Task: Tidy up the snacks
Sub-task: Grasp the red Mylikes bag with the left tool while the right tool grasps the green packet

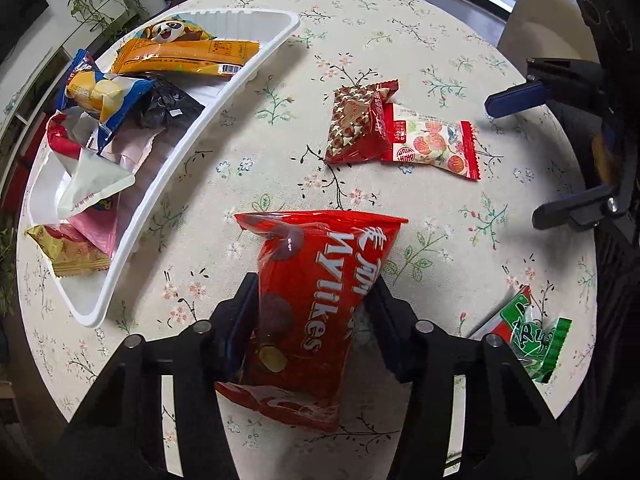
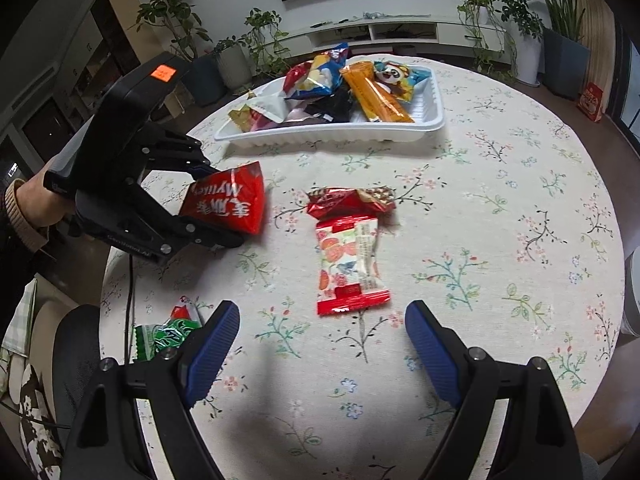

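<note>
Left claw (image 1: 316, 304), pointed steeply down at the desk (image 1: 460, 40), was clamped on a red Mylikes bag (image 1: 316, 300); both dark pads pressed the bag's sides and pinched its middle narrow. No earlier view accompanies this moment. The bag's far end fanned out ahead of the claw, and its near end lay under the claw's frame. In the right wrist view the bag (image 2: 230, 204) appeared gripped by the left claw (image 2: 224, 208), itself held by a person's hand (image 2: 38, 200) in a ribbed cuff.

Right claw (image 2: 322, 344) stood wide apart over the floral cloth, its blue pads (image 2: 216, 344) holding and touching nothing. Just ahead of it lay a strawberry-print packet (image 2: 348, 264), overlapped at its far end by a star-patterned red packet (image 2: 352, 200). A green packet (image 2: 168, 334) lay beside its left finger.

Ahead and to the left of the left claw, a white tray (image 1: 224, 100) carried several wrapped snacks, among them an orange bar (image 1: 188, 56) and a panda-print packet (image 1: 172, 30).
</note>
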Demonstrator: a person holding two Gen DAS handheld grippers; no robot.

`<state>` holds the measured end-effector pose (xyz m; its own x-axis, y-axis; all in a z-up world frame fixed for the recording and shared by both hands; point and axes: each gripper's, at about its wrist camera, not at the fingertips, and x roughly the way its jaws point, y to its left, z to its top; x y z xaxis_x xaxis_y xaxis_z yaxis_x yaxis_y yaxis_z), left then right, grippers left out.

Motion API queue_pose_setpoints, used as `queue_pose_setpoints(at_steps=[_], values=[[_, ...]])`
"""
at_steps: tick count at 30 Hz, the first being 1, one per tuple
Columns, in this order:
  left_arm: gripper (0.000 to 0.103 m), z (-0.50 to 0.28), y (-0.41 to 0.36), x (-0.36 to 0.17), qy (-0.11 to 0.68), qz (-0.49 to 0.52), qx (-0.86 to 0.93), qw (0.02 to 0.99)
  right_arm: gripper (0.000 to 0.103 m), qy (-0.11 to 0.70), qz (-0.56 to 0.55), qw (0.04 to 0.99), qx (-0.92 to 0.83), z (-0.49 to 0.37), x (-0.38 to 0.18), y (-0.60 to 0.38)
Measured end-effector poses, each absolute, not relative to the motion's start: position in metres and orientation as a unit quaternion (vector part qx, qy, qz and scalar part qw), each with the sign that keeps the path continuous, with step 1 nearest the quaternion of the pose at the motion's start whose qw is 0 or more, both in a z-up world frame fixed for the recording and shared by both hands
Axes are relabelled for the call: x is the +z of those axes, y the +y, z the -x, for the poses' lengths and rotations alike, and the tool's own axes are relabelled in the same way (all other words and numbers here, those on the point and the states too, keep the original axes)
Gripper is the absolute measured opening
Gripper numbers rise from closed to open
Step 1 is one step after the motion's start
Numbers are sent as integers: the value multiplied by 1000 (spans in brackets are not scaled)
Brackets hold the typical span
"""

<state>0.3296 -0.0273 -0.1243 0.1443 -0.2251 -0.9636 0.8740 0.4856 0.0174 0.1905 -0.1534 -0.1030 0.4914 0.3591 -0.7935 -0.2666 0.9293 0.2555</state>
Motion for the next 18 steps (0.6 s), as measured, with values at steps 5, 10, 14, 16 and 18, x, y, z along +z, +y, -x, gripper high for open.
queue_pose_setpoints(at_steps=[5,10,14,16,18], values=[[41,-325,-21,-123,522,-295,-392,698,87,475,-51,859,183,-191,-101,-150],[38,-317,-9,-121,527,-265,-374,716,87,481,-52,846,226,-178,-93,-124],[37,-312,16,-118,530,-229,-353,736,87,477,-17,838,266,-159,-89,-84],[37,-309,23,-117,532,-208,-341,747,87,480,-5,833,275,-156,-93,-68],[37,-305,35,-116,532,-184,-325,760,84,486,12,830,273,-155,-98,-54]])
